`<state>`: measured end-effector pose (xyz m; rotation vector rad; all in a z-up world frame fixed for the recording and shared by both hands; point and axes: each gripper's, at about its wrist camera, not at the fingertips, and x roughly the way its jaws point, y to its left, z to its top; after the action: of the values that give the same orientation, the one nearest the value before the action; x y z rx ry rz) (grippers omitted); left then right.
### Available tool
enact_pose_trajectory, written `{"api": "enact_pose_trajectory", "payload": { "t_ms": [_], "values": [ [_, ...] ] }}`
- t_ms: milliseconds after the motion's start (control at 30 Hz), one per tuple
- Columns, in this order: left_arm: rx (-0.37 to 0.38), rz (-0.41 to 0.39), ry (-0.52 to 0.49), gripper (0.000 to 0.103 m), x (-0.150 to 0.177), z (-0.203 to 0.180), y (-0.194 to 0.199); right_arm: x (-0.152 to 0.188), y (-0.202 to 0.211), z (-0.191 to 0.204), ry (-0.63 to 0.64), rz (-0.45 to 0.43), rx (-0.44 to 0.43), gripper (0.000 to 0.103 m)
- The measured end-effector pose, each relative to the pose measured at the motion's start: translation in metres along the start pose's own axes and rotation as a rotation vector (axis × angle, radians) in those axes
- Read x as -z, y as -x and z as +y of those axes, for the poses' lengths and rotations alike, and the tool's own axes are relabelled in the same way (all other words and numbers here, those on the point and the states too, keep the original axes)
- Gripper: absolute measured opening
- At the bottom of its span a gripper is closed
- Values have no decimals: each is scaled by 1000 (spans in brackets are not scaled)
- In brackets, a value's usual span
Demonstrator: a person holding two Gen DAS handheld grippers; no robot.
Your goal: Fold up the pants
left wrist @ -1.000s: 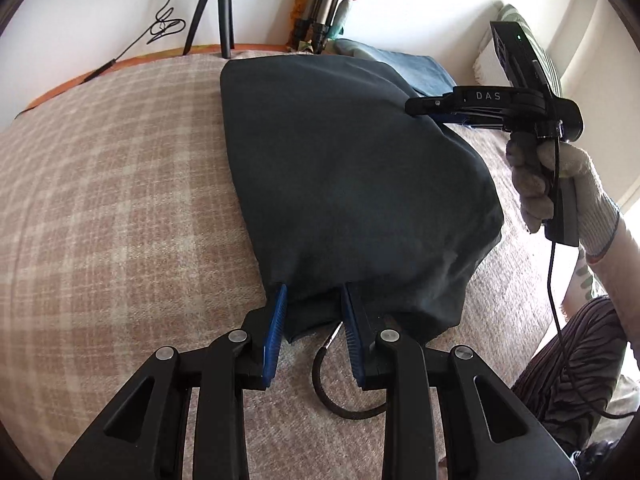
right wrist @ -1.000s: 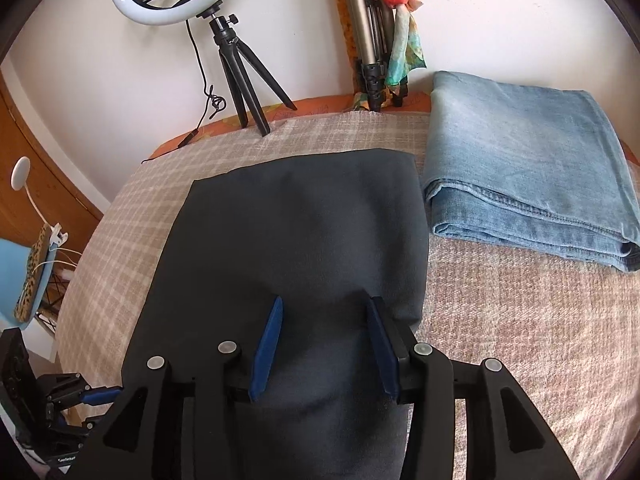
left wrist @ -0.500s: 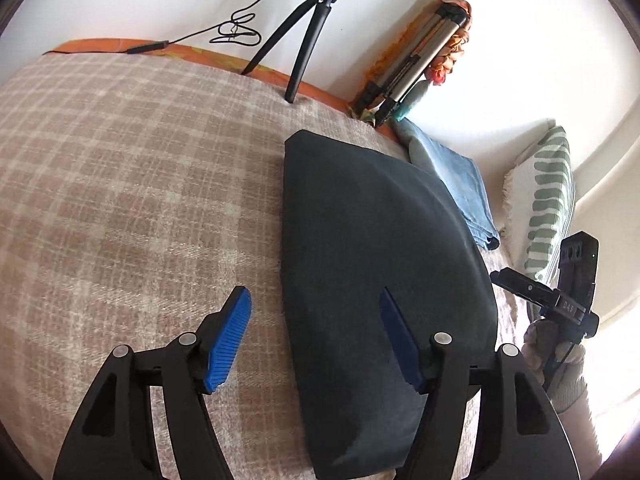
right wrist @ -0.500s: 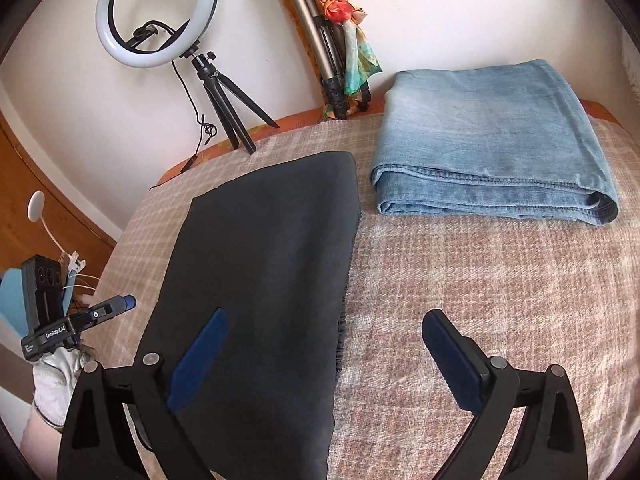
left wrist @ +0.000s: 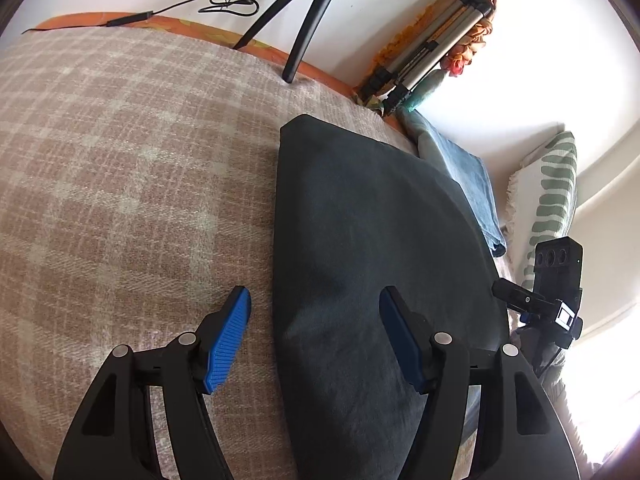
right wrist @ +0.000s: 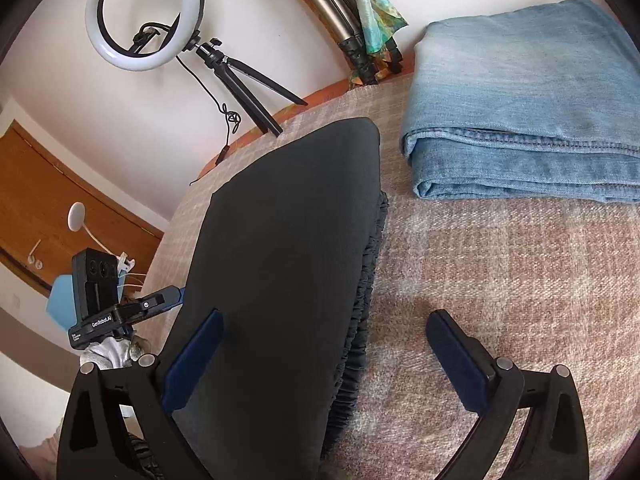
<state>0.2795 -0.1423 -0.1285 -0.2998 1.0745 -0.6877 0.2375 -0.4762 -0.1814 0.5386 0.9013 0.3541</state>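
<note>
Dark grey pants [left wrist: 372,248] lie folded flat in a long rectangle on the plaid bed cover [left wrist: 120,168]. My left gripper [left wrist: 316,332] is open and empty, held above the near left edge of the pants. In the right wrist view the pants [right wrist: 280,248] show their gathered elastic waistband [right wrist: 368,280] along the right edge. My right gripper [right wrist: 324,356] is open wide and empty, astride that waistband edge. Each gripper is seen from the other's camera: the right one [left wrist: 540,304] and the left one [right wrist: 120,312].
Folded light blue jeans [right wrist: 528,92] lie on the bed beyond the dark pants, also in the left wrist view [left wrist: 464,176]. A ring light on a tripod [right wrist: 148,12], a folded tripod [left wrist: 432,36] and a striped pillow [left wrist: 552,200] stand along the wall.
Both grippers let go of the dark pants and opened wide. The pants now lie flat and folded. Both grippers lifted and drew back from the cloth.
</note>
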Motion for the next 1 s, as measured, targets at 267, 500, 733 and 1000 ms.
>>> {"api": "enact_pose_trajectory", "payload": {
  "t_ms": [267, 500, 733, 1000],
  "values": [
    [48, -18, -14, 66, -6, -5, -13, -8, -23, 10, 59, 38, -106, 90],
    [52, -15, -4, 44, -11, -10, -26, -6, -29, 11, 51, 41, -126, 63],
    [15, -25, -2, 15, -11, -11, -28, -5, -27, 28, 75, 37, -107, 40],
    [-20, -73, -64, 7, -10, -27, -17, -8, -17, 52, 114, -4, -63, 37]
  ]
}}
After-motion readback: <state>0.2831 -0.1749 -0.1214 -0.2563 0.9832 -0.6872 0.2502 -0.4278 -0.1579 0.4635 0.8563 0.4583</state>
